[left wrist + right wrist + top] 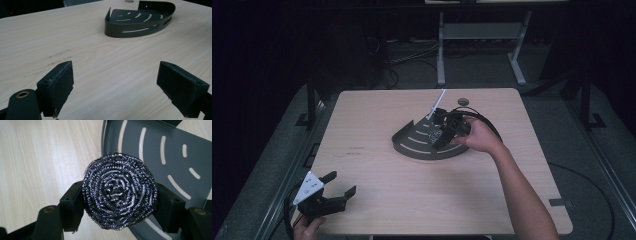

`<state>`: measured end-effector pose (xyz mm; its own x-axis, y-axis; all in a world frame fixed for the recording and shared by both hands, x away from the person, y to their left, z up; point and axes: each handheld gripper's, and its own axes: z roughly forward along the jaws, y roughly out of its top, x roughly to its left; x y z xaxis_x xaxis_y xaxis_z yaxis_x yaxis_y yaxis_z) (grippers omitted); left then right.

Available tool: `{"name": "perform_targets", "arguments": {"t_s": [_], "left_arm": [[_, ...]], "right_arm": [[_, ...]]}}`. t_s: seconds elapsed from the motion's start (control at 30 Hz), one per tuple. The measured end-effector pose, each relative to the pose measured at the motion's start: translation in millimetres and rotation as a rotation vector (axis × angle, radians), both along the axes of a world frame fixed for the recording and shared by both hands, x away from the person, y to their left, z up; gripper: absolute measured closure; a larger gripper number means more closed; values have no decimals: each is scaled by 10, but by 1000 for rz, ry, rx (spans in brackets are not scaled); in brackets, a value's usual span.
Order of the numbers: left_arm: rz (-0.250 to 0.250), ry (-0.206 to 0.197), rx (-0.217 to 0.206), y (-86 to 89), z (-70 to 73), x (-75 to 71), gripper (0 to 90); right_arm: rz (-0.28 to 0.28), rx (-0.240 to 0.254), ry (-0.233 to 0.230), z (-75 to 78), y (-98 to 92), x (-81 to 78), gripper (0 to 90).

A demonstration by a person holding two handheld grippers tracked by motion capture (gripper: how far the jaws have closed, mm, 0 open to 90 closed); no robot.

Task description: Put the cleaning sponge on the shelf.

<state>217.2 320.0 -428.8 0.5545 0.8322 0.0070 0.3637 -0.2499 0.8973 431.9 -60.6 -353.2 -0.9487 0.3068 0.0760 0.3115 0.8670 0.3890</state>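
A round steel-wool scourer (119,191) is squeezed between the two black jaws of my right gripper (119,203). It hangs above the edge of a dark grey slotted corner basket (172,157). In the high view that basket (412,147) lies in the middle of the table, with the right gripper (439,137) and the scourer (434,135) over it. My left gripper (341,184) rests at the table's front left corner, open, with nothing between its pads (58,83). From there the basket (120,31) lies far ahead.
The light wooden table (377,185) has a small round grommet (462,101) near its far edge. A white rod (436,104) slants up from behind the basket. Cables and a desk frame (441,50) stand on the floor beyond.
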Motion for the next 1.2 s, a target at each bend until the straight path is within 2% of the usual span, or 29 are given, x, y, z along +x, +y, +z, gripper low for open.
{"name": "perform_targets", "arguments": {"t_s": [0.13, 1.2], "left_arm": [[0, 0, 1, 6, 2, -1, 133], [1, 0, -3, 10, 9, -7, 133]], "right_arm": [[-11, 9, 6, -20, 7, 52, 320], [-80, -21, 51, -438, 129, 359, 319]]}}
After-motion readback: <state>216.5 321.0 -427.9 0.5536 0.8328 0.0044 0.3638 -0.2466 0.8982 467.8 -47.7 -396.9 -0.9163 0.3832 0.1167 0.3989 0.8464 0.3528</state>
